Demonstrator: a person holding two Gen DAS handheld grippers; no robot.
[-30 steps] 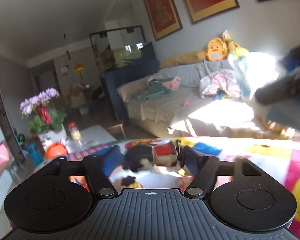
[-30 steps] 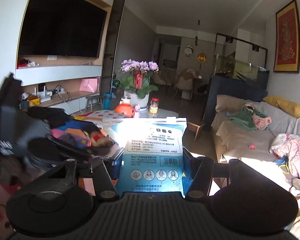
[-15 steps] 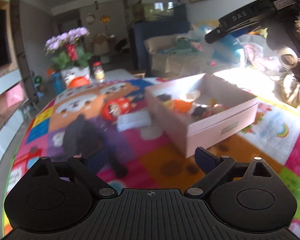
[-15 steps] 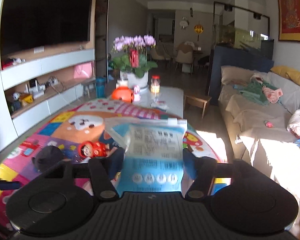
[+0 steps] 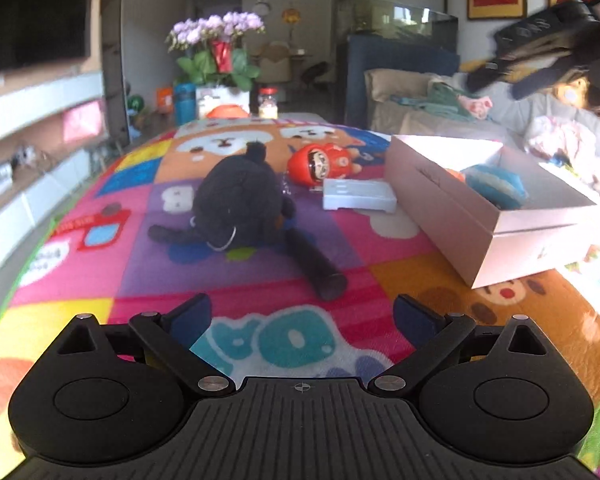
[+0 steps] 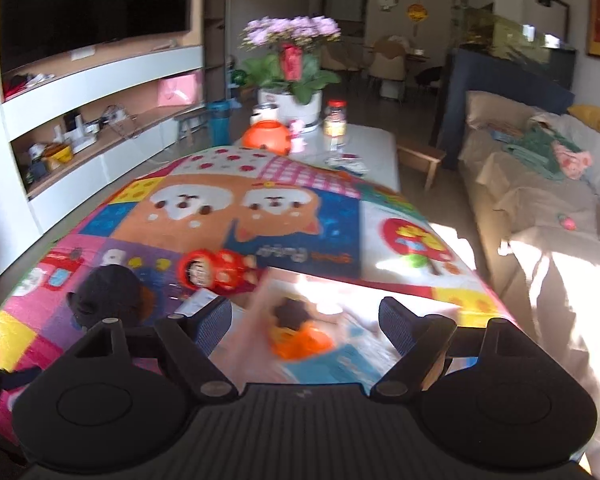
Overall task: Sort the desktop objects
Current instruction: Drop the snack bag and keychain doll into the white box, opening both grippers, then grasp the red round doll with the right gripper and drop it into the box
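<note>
Your left gripper [image 5: 302,316] is spread wide and empty, low over the mat [image 5: 260,336], lined up on the black plush [image 5: 240,204]; likely your next pick. Your right gripper [image 6: 304,322] gapes empty above the white box [image 5: 496,216]; the blue packet [image 6: 340,360] lies inside, so stray items collect there.

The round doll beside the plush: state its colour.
Red doll, dark-haired face; clearest in the left wrist view.
</note>
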